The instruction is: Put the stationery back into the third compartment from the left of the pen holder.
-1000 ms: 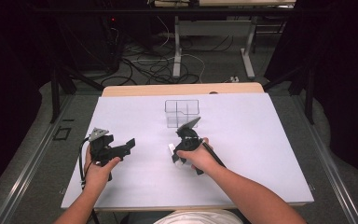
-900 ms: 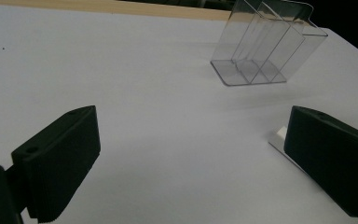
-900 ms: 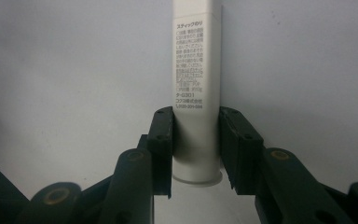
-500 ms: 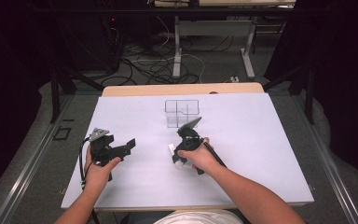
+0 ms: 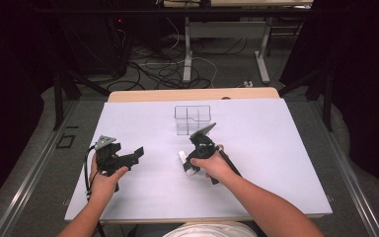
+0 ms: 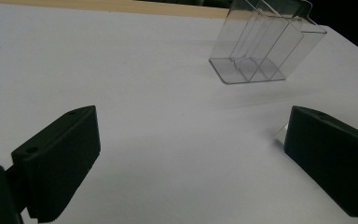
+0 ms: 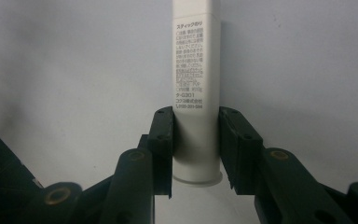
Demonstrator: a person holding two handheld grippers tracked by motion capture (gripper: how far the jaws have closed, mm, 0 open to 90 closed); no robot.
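A white glue stick (image 7: pixel 196 70) with small printed text lies on the white table sheet (image 5: pixel 276 158); in the right gripper view it runs away from the camera. My right gripper (image 7: pixel 196 140) is shut on its near end, one black pad pressing each side. From the high view, that right gripper (image 5: pixel 189 161) points down at the sheet near the table's middle, with the white glue stick (image 5: pixel 184 164) showing at its tips. My left gripper (image 5: pixel 137 154) hovers over the sheet's left side. The left gripper (image 6: pixel 186 154) is open, with nothing between its wide jaws.
A clear plastic box with dividers (image 5: pixel 193 118) stands on the sheet just beyond the right gripper; it also appears as the clear plastic box (image 6: pixel 265 46) at the upper right. The wooden table edge (image 5: pixel 192 94) runs along the far side. Cables lie on the floor (image 5: pixel 168 69) behind.
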